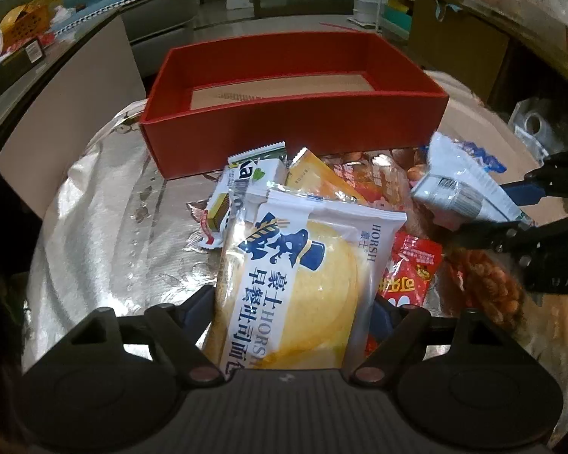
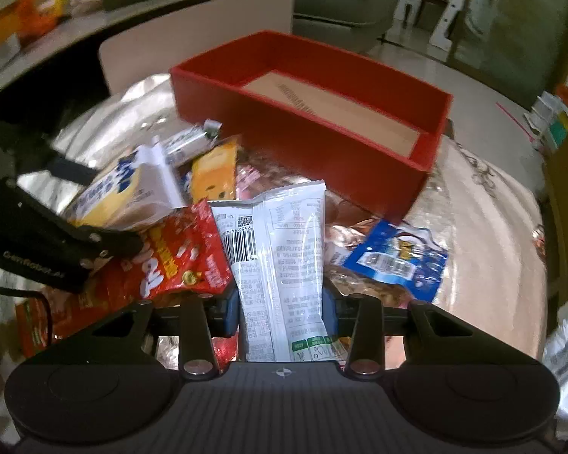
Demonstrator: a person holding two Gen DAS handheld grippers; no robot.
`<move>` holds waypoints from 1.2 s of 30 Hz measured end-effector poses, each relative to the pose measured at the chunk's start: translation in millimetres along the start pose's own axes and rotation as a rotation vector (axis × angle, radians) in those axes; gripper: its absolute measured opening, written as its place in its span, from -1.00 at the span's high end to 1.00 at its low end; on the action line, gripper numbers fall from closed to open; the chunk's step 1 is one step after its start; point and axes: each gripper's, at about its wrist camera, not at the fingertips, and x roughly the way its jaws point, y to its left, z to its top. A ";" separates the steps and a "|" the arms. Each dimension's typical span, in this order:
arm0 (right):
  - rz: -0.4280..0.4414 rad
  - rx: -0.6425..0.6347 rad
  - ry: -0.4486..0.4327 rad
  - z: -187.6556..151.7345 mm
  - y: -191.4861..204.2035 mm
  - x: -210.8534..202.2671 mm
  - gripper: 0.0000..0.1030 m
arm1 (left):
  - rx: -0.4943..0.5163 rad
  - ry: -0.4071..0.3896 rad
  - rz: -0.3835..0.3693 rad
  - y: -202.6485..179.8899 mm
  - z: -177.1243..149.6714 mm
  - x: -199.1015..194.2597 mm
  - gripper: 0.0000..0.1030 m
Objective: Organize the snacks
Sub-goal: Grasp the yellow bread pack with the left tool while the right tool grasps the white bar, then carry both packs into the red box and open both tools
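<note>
Left gripper (image 1: 291,314): mine, low in the left wrist view, its blue pads set against both sides of the bread pack, pinching it.
Bread pack (image 1: 299,272): clear and white wrapper with blue print, yellow bread inside, standing between my left fingers, its top edge leaning towards the box.
Right gripper (image 2: 282,302): mine too, jaws pressed in on the white packet, gripping it at its lower part.
White packet (image 2: 280,249): barcode and small print face my right camera; it rises upright from the pads. In the left wrist view it shows at the right, tilted and blurred (image 1: 462,185).
Red box (image 1: 295,113): open-topped, beyond the pile on the table, with a tan bottom; I see no snacks in it.
Snack pile: lies on the table between my grippers and the box, just in front of the box's near wall.
Red bag (image 2: 181,253): left of the white packet, touching it.
Blue pouch (image 2: 397,261): right of the white packet, flat on the pile.
Orange packet (image 1: 318,178): behind the bread pack.
Green-white wrapper (image 1: 253,174): left of the orange packet, near the box.
Table (image 1: 106,219): under a shiny, silvery cover.
</note>
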 end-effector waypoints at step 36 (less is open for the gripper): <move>-0.038 0.196 -0.169 87.5 -24.1 -18.4 0.05 | -0.217 -0.194 -0.003 26.9 105.8 -11.1 -0.43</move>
